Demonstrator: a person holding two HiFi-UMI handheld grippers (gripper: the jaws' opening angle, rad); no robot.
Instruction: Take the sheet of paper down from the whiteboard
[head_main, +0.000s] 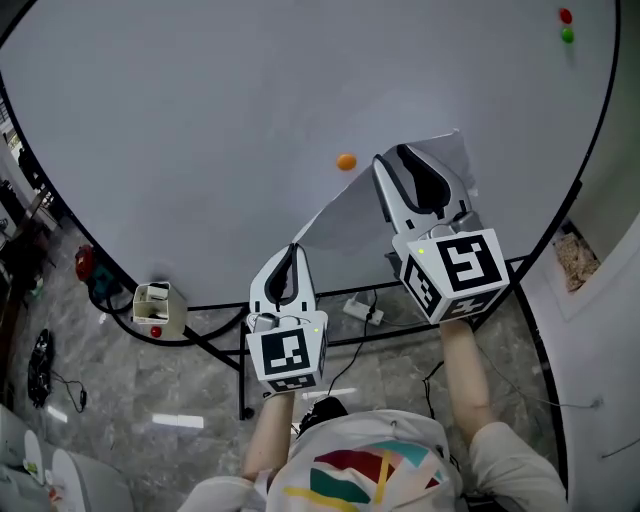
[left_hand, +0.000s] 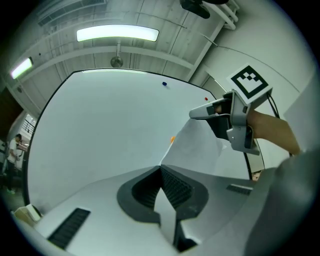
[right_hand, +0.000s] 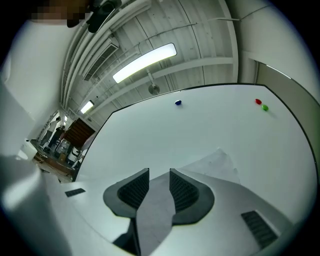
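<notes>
Evidently left gripper (left_hand: 161, 167) fingers pinch the sheet (left_hand: 197, 150) corner — right gripper (right_hand: 159, 172) fingers slightly apart

The whiteboard (head_main: 200, 130) is white with a black rim. The paper (head_main: 345, 215) is white. One magnet (head_main: 346, 161) is orange.

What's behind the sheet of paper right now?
Only the whiteboard shows behind the sheet of paper. An orange magnet sits by its upper edge. The right gripper covers the sheet's top, so any magnet there is hidden.
</notes>
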